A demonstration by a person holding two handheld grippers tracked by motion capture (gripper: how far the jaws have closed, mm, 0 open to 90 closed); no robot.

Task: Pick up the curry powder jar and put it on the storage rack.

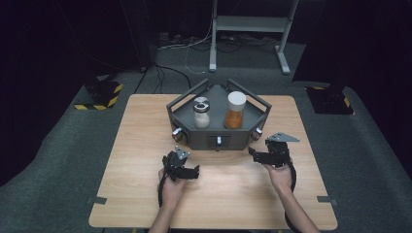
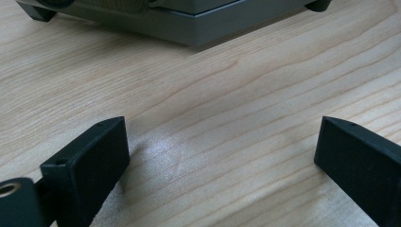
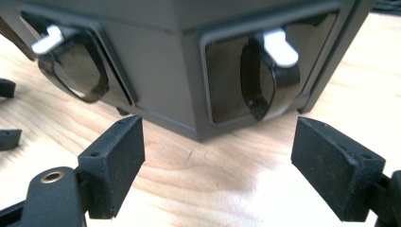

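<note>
The left gripper [image 1: 194, 171] rested low on the wooden table [image 1: 145, 145], near the person and left of centre, its jaws standing wide with only bare wood between them. In the left gripper view the grey base of the tray [image 2: 189, 23] ran along the far edge, well apart from the black fingertips [image 2: 101, 146]. That hand was not set up for any contact.

At the middle of the table stood the dark angular tray [image 1: 218, 138], holding a clear shaker [image 1: 201, 112] on the left and an orange-filled jar with a white cap [image 1: 235, 110] on the right, both upright and just beside each other. Small knobs sat on its near faces.

The right gripper [image 1: 253, 153] was held just off the tray's near-right corner, clearly the nearer of the two. Its jaws were open fairly wide and empty. In the right gripper view the tray's corner lay straight ahead and slightly above the fingertips [image 3: 118, 146], with a dark knob carrying a white lever [image 3: 279, 47] to the right of that corner and another [image 3: 47, 39] to the left. The right-hand knob lay ahead of and above the gripper, its lever standing roughly upright, so reaching it would probably call for a forward move with a slight rise and a shift right.
</note>
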